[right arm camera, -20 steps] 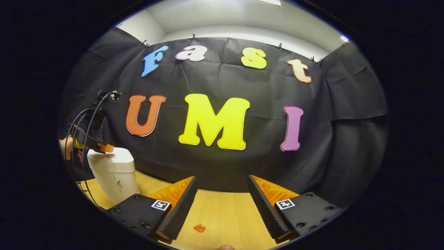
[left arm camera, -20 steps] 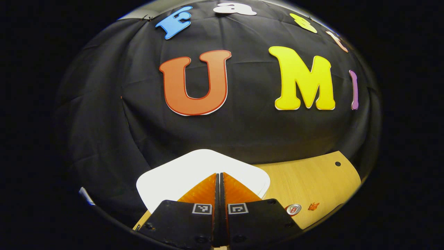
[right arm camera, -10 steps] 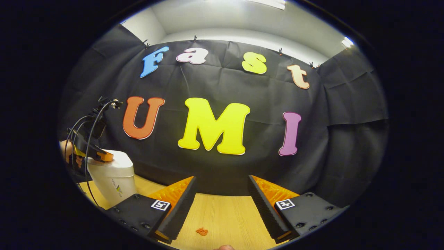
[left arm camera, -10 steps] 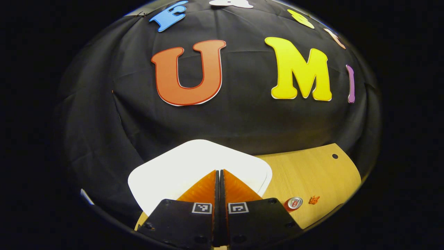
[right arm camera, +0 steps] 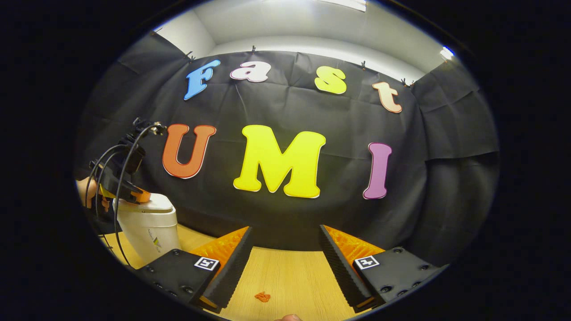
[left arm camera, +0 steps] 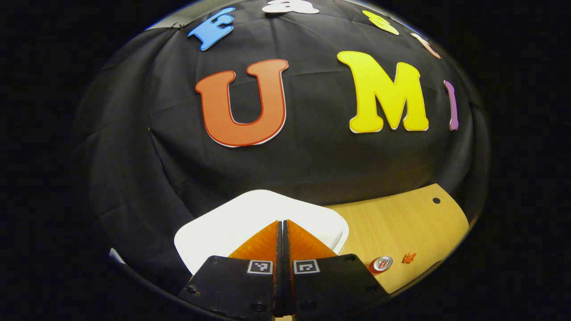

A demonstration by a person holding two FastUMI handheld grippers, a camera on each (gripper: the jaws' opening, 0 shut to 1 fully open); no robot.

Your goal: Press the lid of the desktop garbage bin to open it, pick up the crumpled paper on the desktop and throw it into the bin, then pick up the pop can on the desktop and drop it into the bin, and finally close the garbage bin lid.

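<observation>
Left gripper [left arm camera: 283,223]: fingers pressed together with nothing between them, tips poised on or just over the white lid [left arm camera: 232,218] of the desktop garbage bin [right arm camera: 149,227]; contact cannot be told. Seen from the right gripper view as well, far left, angled down onto the bin's top, cables looping off its back, a hand [right arm camera: 91,194] behind it at the picture's edge. Lid lying flat and closed on the bin.

Right gripper [right arm camera: 282,249]: fingers spread wide, empty, held low over the wooden desktop [right arm camera: 290,276] and level with it, well to the right of the bin. Crumpled paper [right arm camera: 262,296], small and orange, lying on the desktop below and between the spread fingers, closer to the near edge. In the left gripper view, pop can [left arm camera: 381,263] standing upright on the desktop to the right of the bin, its silver top showing, with the paper just beside it on the right.

Against half a second ago: lid sitting lower and a little smaller in the left gripper view, wall letters lower too, so the left gripper raised or tipped back slightly; fingers pressed together as before. Right gripper barely shifted, fingers spread as before, paper in nearly the same spot.
</observation>
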